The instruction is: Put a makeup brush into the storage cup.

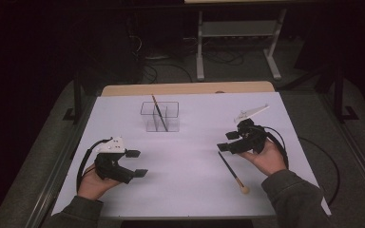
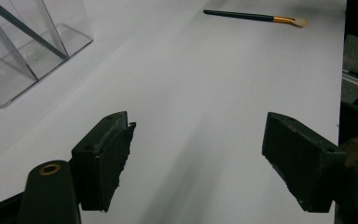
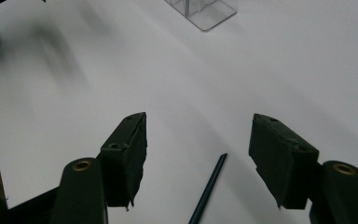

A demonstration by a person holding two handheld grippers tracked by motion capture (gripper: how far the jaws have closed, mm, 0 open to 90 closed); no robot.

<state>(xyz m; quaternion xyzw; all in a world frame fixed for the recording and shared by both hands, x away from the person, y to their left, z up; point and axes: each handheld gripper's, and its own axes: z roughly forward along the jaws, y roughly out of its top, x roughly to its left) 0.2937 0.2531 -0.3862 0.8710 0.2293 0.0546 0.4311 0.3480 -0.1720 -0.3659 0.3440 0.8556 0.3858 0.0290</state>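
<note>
i hold my left gripper (image 1: 137, 163) low over the white table (image 1: 190, 185), toward eight o'clock of the sheet in the high view, its jaws spread wide with nothing between them. in the left gripper view the two black pads (image 2: 103, 158) stand well apart over bare white surface.

my right gripper (image 1: 225, 141) sits toward four o'clock of the table, jaws also parted and empty, pointing toward nine o'clock. in the right gripper view the dark tip of the loose brush (image 3: 209, 189) lies on the table between my open jaws, not touched by either pad.

that loose brush (image 1: 233, 173) is a thin thing: a long dark green-black handle, a short gold-orange ferrule, and a small pale cream head. it lies flat on the table just below my right gripper, handle tip toward eleven o'clock and bristle end toward five o'clock, close to my right hand (image 1: 268, 159). in the left gripper view it (image 2: 254, 17) shows far off near one o'clock, lying flat, head to the right.

the clear holder (image 1: 160, 117) stands upright near the far middle of the table, toward twelve o'clock, well apart from both grippers. it is a see-through box split into compartments. a second brush (image 1: 158, 113) with a dark handle leans inside it, tilted, its upper end rising past the rim; which compartment i cannot tell.
</note>
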